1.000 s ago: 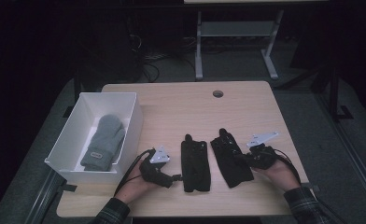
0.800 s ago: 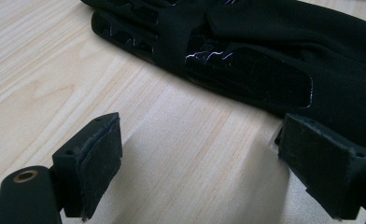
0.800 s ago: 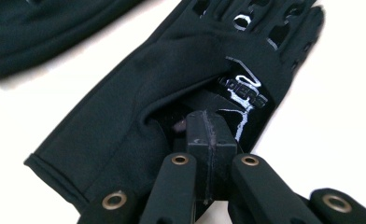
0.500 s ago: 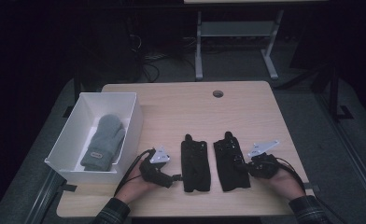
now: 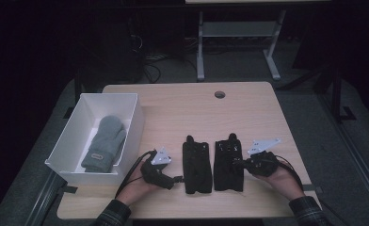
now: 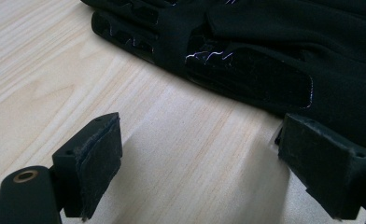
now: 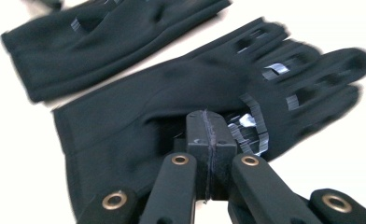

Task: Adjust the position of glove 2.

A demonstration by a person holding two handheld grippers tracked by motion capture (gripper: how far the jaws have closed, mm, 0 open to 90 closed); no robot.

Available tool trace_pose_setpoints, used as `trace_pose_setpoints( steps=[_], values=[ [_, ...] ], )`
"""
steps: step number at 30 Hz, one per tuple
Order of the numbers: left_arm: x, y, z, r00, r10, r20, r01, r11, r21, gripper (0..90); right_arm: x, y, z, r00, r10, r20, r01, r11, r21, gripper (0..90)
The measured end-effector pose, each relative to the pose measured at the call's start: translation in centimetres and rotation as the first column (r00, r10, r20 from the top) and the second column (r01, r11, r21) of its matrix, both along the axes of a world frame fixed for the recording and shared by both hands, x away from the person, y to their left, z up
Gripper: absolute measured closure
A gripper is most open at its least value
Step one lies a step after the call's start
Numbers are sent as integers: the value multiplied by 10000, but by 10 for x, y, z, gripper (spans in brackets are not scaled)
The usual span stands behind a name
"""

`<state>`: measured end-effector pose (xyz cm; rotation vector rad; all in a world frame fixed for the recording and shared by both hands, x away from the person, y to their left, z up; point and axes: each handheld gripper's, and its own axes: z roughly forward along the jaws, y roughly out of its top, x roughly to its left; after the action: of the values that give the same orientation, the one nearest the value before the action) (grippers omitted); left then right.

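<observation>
Two black gloves lie side by side near the table's front edge, fingers pointing away. My left gripper point(image 5: 177, 179) rests on the table just left of the left glove point(image 5: 196, 165). It stands open, with bare wood between its jaws point(image 6: 204, 154) and the left glove point(image 6: 246, 56) just ahead. My right gripper point(image 5: 240, 164) is at the right edge of the right glove point(image 5: 228, 164). Its jaws point(image 7: 208, 128) are pressed together on that right glove's point(image 7: 139, 112) fabric near the palm. The left glove point(image 7: 102, 42) lies beyond it.
A white box point(image 5: 136, 123) stands at the table's left edge with a grey mitten point(image 5: 105, 142) inside. A round cable hole point(image 5: 219, 94) is in the wooden table point(image 5: 187, 113) near its far edge. Table legs and cables sit on the dark floor behind.
The right glove has swung from a tilt to lie straight beside the left glove, and has slid left with my right gripper. The left gripper has stayed put.
</observation>
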<state>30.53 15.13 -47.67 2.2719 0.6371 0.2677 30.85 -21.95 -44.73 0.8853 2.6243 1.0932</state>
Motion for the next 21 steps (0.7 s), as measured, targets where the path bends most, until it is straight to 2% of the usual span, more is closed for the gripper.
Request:
trace_pose_setpoints(
  steps=[3,5,8,9,11,13,17,20,21],
  values=[
    [0,-2,3,9997,112,-205,-105,9995,303,130,12,0,0,9994,-356,44,356,9993,-59,900],
    [1,-3,6,9997,173,-200,-166,9993,349,139,17,1,-1,9990,-433,48,434,9990,-65,900],
    [2,0,14,9990,447,-74,-447,9990,-34,146,21,2,-4,9989,-468,79,470,9986,-250,900],
    [2,1,18,9974,701,-143,-707,9963,-484,176,20,2,-4,9989,-471,51,473,9985,-269,900],
    [6,3,24,9960,853,-257,-872,9924,-863,242,20,0,-6,9988,-486,21,487,9984,-300,900],
    [10,2,27,9952,911,-360,-942,9908,-971,314,19,-2,-7,9987,-508,17,508,9981,-337,900],
    [20,-5,28,9914,1162,-608,-1228,9854,-1183,404,18,-5,-9,9983,-571,-80,567,9976,-401,900],
    [26,-12,24,9879,1310,-834,-1399,9839,-1116,428,18,-9,-9,9980,-630,-95,626,9972,-408,900],
    [27,-13,23,9879,1305,-842,-1384,9856,-970,435,18,-10,-10,9979,-645,-101,641,9971,-412,900]
  ],
)
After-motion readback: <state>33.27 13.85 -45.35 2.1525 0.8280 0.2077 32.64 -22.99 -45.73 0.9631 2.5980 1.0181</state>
